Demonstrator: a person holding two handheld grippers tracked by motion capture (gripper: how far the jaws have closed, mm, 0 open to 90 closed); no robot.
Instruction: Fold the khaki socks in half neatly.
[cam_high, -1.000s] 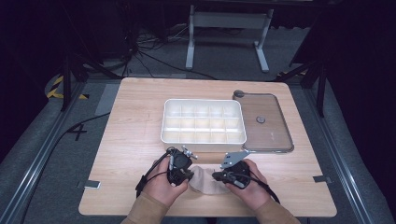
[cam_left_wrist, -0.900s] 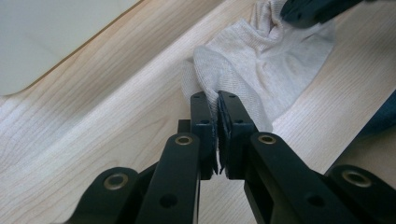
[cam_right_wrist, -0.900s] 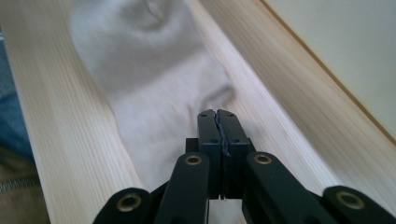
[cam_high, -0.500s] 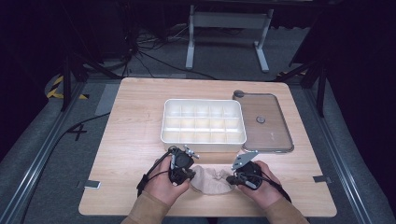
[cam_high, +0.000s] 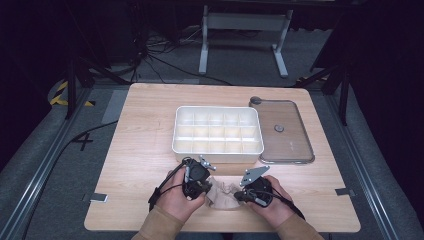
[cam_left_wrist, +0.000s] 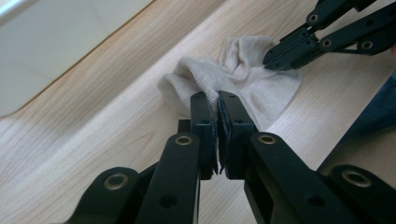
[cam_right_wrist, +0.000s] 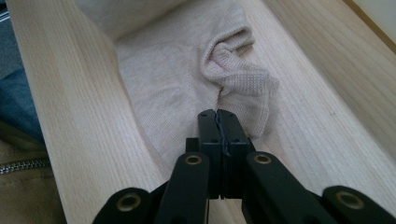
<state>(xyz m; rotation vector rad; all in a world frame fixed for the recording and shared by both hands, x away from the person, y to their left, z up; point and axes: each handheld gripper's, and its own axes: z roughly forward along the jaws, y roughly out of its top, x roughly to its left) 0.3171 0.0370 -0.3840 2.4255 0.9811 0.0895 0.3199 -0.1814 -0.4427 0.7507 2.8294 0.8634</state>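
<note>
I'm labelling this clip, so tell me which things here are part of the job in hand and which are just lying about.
In use:
- beige sock
- left claw, shut on it
- right claw, shut on it

Probably lying about:
- white divided tray
- clear lid

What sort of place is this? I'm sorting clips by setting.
Probably a lab or studio recording bay, not a home: a lone wooden table ringed by dark curtains, cables trailing over grey floor, and a metal stand behind.

Dark room, grey floor (cam_high: 65, 165), metal stand (cam_high: 243, 22)
</note>
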